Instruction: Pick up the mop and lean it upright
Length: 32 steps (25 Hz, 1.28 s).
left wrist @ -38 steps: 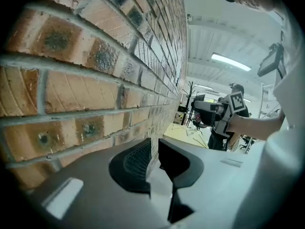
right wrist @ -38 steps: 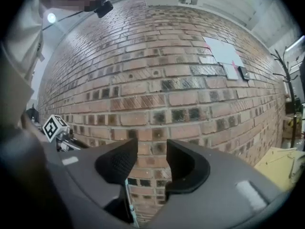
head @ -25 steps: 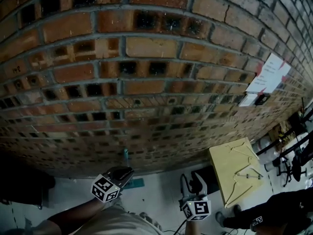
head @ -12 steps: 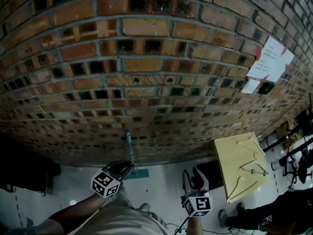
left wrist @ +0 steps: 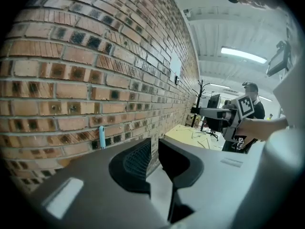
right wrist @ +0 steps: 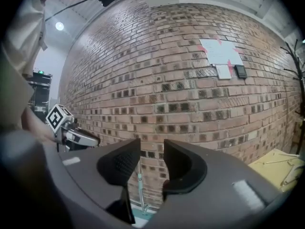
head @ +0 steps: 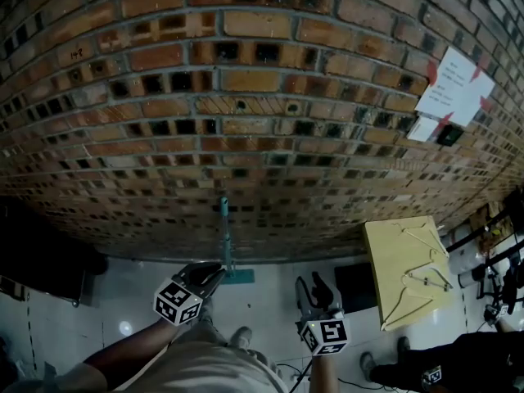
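Observation:
The mop stands upright against the brick wall (head: pixel 246 137). Its teal handle (head: pixel 224 232) rises from a teal head (head: pixel 240 277) on the floor. My left gripper (head: pixel 211 275) sits just left of the mop's foot, jaws a narrow gap apart with nothing between them. In the left gripper view the handle tip (left wrist: pixel 101 136) shows against the bricks, apart from the jaws. My right gripper (head: pixel 316 290) hovers to the right, open and empty; its jaws have just been closing. The mop handle (right wrist: pixel 139 185) shows far off through their gap.
A yellow board (head: pixel 405 264) with wire hangers leans at the right, with a black mat (head: pixel 354 285) beside it. Papers (head: pixel 454 84) are taped to the wall. A dark object (head: pixel 45 260) sits at the left. A person (head: pixel 438 359) stands at the lower right.
More of the mop handle now shows standing against the wall. Both grippers have drawn back a little from the wall, and the right jaws have narrowed.

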Each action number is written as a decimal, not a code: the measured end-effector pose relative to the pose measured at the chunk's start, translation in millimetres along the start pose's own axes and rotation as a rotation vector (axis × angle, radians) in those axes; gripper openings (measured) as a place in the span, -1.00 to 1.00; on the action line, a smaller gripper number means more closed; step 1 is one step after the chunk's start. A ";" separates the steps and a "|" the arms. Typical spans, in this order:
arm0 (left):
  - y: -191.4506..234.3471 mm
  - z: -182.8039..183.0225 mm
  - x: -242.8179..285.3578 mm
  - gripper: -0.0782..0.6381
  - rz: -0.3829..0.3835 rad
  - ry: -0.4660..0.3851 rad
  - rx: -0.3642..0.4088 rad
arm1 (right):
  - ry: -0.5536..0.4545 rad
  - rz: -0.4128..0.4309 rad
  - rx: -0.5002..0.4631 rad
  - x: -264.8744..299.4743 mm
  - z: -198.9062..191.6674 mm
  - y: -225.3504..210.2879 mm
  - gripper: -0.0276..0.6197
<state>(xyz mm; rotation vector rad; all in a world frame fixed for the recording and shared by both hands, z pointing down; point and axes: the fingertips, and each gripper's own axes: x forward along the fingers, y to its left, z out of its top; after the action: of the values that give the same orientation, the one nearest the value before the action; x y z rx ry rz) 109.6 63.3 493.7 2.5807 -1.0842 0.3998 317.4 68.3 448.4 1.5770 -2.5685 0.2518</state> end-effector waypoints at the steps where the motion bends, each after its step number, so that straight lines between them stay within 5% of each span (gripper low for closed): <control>1: -0.8 -1.5 -3.6 -0.59 0.012 -0.004 -0.004 | 0.004 0.019 -0.006 -0.1 -0.2 4.6 -0.42; 16: 27.5 -44.0 -74.4 -0.59 0.235 -0.012 -0.110 | 0.052 0.222 -0.022 21.9 -21.4 60.0 -0.43; 32: 65.9 -8.1 -37.3 -0.59 0.098 -0.012 -0.054 | 0.086 0.122 0.004 56.9 -18.6 62.3 -0.43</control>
<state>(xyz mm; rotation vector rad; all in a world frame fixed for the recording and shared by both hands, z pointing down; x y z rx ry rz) 35.5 46.6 498.9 2.4931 -1.2122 0.3729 236.4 50.1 472.1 1.3804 -2.6017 0.3288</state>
